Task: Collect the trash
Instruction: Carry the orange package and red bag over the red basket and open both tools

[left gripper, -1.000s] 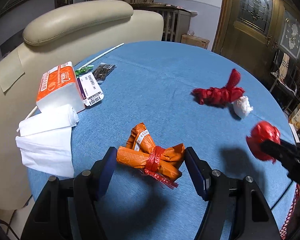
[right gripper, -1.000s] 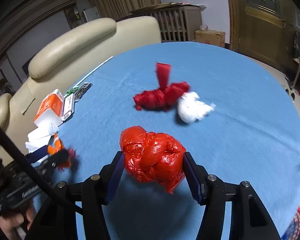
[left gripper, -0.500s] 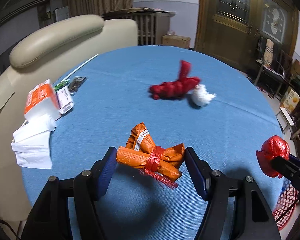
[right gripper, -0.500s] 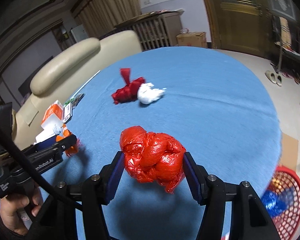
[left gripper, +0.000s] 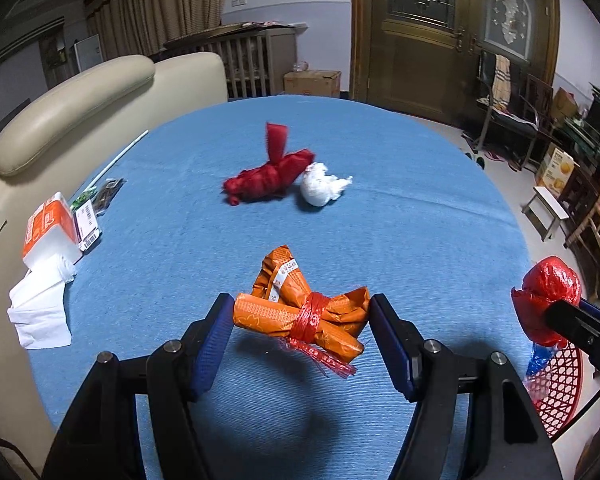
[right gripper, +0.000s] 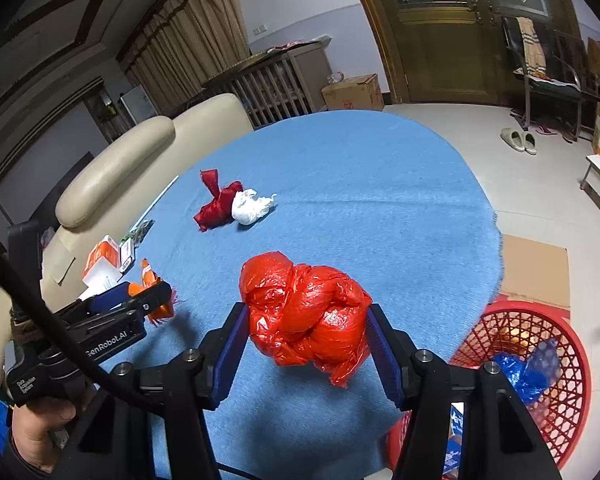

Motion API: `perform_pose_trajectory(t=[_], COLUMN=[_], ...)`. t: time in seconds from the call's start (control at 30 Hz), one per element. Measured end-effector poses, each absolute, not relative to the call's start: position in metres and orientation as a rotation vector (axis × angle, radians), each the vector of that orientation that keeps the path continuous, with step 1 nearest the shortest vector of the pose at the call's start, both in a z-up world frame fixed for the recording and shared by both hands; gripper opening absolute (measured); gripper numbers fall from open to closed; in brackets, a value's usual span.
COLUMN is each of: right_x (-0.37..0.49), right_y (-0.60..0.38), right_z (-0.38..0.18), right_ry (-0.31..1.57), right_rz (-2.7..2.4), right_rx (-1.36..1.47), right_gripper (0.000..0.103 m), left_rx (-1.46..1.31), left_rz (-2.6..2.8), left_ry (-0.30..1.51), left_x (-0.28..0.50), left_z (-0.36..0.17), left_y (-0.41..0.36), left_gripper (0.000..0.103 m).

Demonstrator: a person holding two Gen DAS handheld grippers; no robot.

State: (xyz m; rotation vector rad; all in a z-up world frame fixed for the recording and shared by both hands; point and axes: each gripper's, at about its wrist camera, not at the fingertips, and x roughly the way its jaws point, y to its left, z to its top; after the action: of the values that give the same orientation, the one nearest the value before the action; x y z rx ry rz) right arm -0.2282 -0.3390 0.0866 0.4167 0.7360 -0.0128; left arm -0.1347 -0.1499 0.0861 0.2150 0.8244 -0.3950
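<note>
Two hand-held grippers each lift a piece of trash above a round table covered in blue cloth.

The left gripper [left gripper: 301, 334] clamps an orange wrapper bundle [left gripper: 303, 312] tied with red string, raised off the blue tablecloth [left gripper: 380, 232]. The right gripper [right gripper: 305, 340] clamps a knotted red plastic bag [right gripper: 306, 316] near the table's edge, beside a red mesh basket [right gripper: 572, 412] on the floor that holds a blue bag [right gripper: 528, 370]. Farther back on the table lie a dark red wrapper bundle [left gripper: 268, 178] touching a white paper wad [left gripper: 322, 186]. At the left edge sit an orange tissue pack [left gripper: 48, 226] and white tissues [left gripper: 40, 308].
</note>
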Motion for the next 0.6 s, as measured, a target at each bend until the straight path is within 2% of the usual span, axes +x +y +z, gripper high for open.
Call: perform_pose_trajectory(t=[0.6], right_x=[-0.251], right_y=[-0.346], right_z=[0.092], right_ry=[0.711], right_rz=[-0.047], right_rx=[0.428], right_gripper=[0.062], left_rx=[0.222], left_rz=[-0.449], left_ry=[0.828], left_x=[-0.151], left_z=[0.085], left_y=[-0.169], left_gripper=[0.070])
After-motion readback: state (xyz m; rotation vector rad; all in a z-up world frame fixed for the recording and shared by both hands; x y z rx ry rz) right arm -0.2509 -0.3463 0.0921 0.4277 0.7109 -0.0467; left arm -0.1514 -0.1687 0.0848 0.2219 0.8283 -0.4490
